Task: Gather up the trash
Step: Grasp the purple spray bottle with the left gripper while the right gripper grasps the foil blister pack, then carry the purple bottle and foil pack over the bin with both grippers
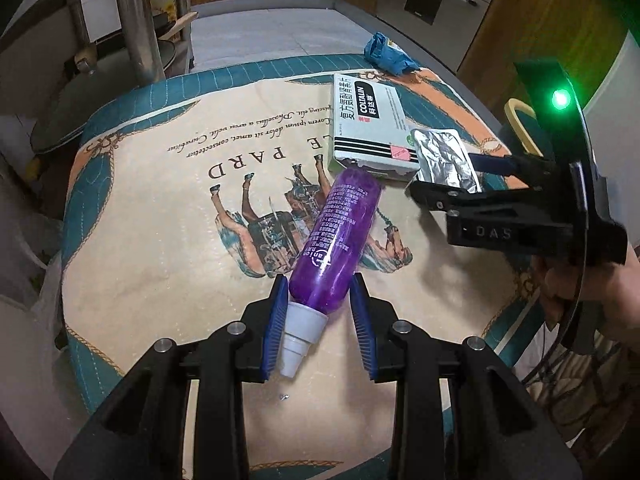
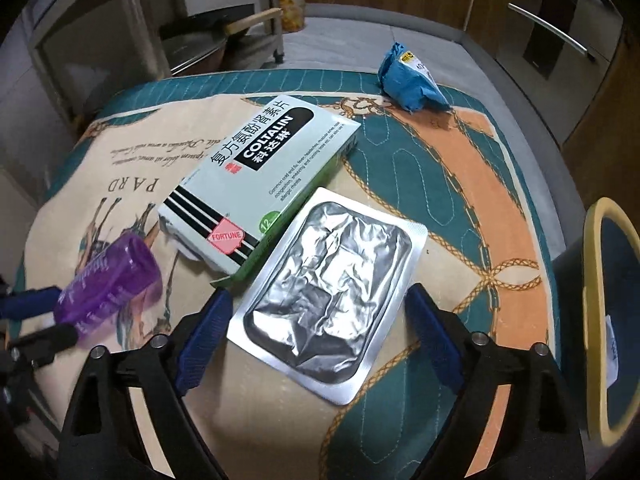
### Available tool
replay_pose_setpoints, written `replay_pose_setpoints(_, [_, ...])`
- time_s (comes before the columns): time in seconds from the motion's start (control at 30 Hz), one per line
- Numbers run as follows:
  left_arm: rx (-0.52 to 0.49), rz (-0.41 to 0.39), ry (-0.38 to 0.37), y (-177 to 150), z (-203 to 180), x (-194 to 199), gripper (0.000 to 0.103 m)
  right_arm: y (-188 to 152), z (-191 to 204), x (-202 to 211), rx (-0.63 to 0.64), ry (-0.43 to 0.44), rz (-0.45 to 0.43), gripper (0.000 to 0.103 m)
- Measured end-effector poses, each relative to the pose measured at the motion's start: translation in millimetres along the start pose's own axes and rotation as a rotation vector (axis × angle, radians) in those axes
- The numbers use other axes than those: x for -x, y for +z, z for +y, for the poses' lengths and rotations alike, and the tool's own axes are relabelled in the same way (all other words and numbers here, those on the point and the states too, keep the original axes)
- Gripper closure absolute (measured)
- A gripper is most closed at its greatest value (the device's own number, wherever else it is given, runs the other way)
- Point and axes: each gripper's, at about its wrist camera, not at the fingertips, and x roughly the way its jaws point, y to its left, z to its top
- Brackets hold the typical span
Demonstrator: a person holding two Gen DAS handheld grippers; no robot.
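Note:
A purple plastic bottle [image 1: 336,240] with a grey stepped cap lies on the printed cloth; it also shows in the right wrist view [image 2: 108,280]. My left gripper [image 1: 320,292] is open, its blue pads on either side of the bottle's neck end. A silver foil pouch [image 2: 332,292] lies flat beside a Coltalin medicine box [image 2: 260,176]. My right gripper [image 2: 320,308] is open wide, its pads on either side of the pouch's near end. In the left wrist view the pouch [image 1: 444,156] and box [image 1: 368,124] lie at the right. A crumpled blue wrapper [image 2: 412,80] lies at the far edge.
The printed cloth [image 1: 160,240] covers a round table. A dark bin with a yellow rim [image 2: 600,312] stands at the table's right edge. A metal rack with pans [image 2: 192,40] and wooden cabinets stand behind the table.

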Motion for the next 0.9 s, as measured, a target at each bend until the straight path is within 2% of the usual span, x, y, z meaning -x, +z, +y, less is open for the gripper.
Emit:
replay_pose_setpoints(0.1, [-0.003, 0.005, -0.006, 4.1, -3.3, -2.7, 0.071, -4.8, -8.3, 5.7, -0.006, 0.011, 0.009, 0.031])
replay_pose_setpoints(0.27, [-0.02, 0.012, -0.01, 10.2, -10.8, -7.8, 0.07, -10.2, -19.1, 12.4, -0.025, 0.033, 0.023, 0.033])
replay_pose_setpoints(0.4, [-0.054, 0.009, -0.002, 17.5, -19.4, -12.9, 0.058, -10.3, -24.4, 16.4, -0.048, 0.057, 0.02, 0.033])
replay_pose_setpoints(0.53, [-0.071, 0.015, 0.004, 23.4, -25.3, -21.1, 0.054, -11.4, -30.4, 24.3, -0.068, 0.086, 0.005, 0.033])
replay_pose_setpoints(0.63, [-0.081, 0.028, 0.012, 24.3, -27.5, -27.7, 0.054, -13.1, -36.7, 32.4, -0.089, 0.105, -0.01, 0.033])
replay_pose_setpoints(0.67, [-0.082, 0.037, 0.011, 24.2, -28.1, -30.1, 0.057, -12.9, -39.4, 35.7, -0.101, 0.114, -0.018, 0.033])
replay_pose_setpoints(0.7, [-0.082, 0.041, 0.012, 24.3, -28.4, -31.3, 0.068, -12.8, -41.4, 37.9, -0.109, 0.12, -0.023, 0.033])
replay_pose_setpoints(0.9, [-0.062, 0.044, -0.024, 23.1, -31.6, -27.5, 0.07, -12.0, -50.9, 58.5, -0.143, 0.145, -0.07, 0.033])
